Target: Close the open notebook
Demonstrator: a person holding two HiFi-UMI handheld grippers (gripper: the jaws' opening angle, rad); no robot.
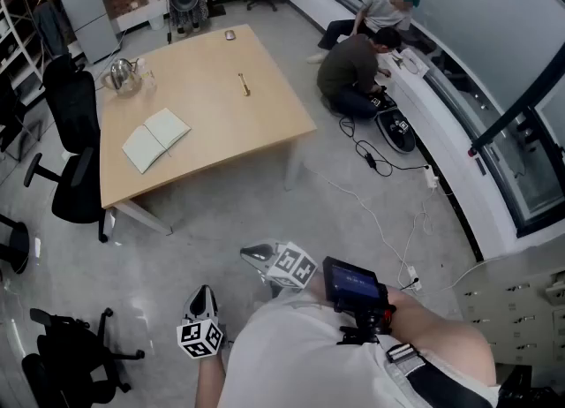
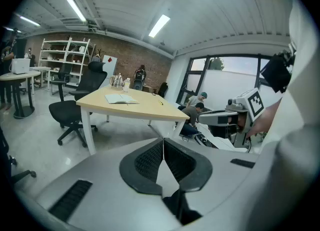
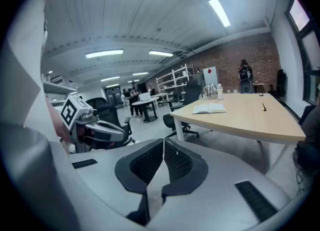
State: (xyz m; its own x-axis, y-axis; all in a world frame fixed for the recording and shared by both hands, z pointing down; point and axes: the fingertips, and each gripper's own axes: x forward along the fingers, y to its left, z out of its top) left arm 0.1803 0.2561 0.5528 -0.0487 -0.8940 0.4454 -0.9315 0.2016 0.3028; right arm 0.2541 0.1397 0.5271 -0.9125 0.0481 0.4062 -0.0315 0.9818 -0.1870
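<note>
on table [image 1: 221,106]: open notebook [image 1: 156,139], page writing too small to read

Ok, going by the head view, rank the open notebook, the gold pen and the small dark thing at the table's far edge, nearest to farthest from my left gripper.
From the left gripper:
1. open notebook, near left part of the table.
2. gold pen, mid-table, further right.
3. small dark object, at the far edge.
</note>
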